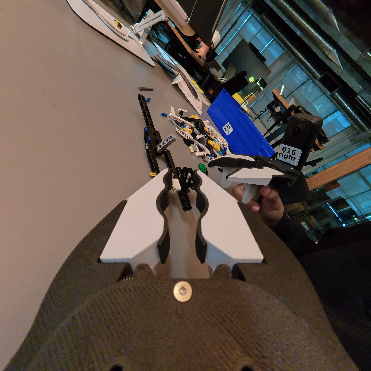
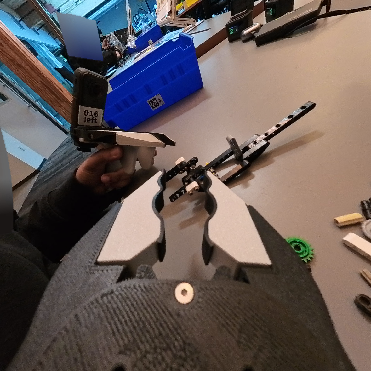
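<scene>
Nearly touching: two grippers flank a black toy frame

Both the left gripper (image 1: 181, 172) and the right gripper (image 2: 184, 178) have their fingers spread, pinching nothing. The frame (image 2: 249, 148) lies just past both sets of fingertips, on the table (image 2: 281, 70). A nudge from either fingertip could probably skid it or pop its white pins (image 2: 192, 187) loose. It is made of rigid, glossy plastic beams with rows of holes. A toothed green gear (image 2: 299, 249) lies to the right of the right gripper's fingers.

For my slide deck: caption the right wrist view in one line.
Right gripper, jaws parted, frames a black beam assembly on a grey table; left gripper hovers left, blue bin behind.
</scene>
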Available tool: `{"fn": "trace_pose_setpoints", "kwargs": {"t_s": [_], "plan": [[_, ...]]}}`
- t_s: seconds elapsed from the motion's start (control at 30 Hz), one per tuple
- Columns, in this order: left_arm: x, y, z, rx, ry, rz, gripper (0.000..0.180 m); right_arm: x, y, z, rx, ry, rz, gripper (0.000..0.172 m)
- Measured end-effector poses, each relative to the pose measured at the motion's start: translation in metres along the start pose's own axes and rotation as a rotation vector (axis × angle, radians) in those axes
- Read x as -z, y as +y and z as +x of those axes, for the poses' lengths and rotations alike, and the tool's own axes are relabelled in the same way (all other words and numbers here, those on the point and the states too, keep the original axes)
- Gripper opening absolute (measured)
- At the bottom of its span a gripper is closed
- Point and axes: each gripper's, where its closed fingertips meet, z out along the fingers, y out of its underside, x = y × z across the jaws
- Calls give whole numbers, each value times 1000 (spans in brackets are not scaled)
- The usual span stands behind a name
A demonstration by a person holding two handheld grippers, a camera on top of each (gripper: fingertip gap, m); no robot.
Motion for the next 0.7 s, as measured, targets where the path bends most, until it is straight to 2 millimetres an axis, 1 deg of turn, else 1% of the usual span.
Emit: {"fn": "trace_pose_setpoints", "kwargs": {"t_s": [0.2,0.27,0.3,0.37,0.43,0.5,0.57,0.67,0.7], "plan": [[0,0,0,3,0,-1,18,-4,5,-3,50,16,-34,36],[0,0,-1,4,-1,-3,18,-8,7,-4,83,28,-53,37],[-1,0,-1,4,-1,-4,18,-11,7,-4,112,44,-64,40],[-1,1,-1,4,-4,-5,18,-19,8,2,230,124,-121,46],[-1,1,-1,6,-2,-4,18,-26,7,3,367,190,-173,51],[-1,0,-1,11,3,-2,18,-34,10,3,466,223,-236,57],[0,-1,-1,13,6,2,17,-40,15,8,525,253,-300,53],[1,-2,0,11,12,11,17,-41,16,9,586,266,-313,39],[1,-2,0,13,14,14,17,-41,16,8,588,258,-310,31]]}}
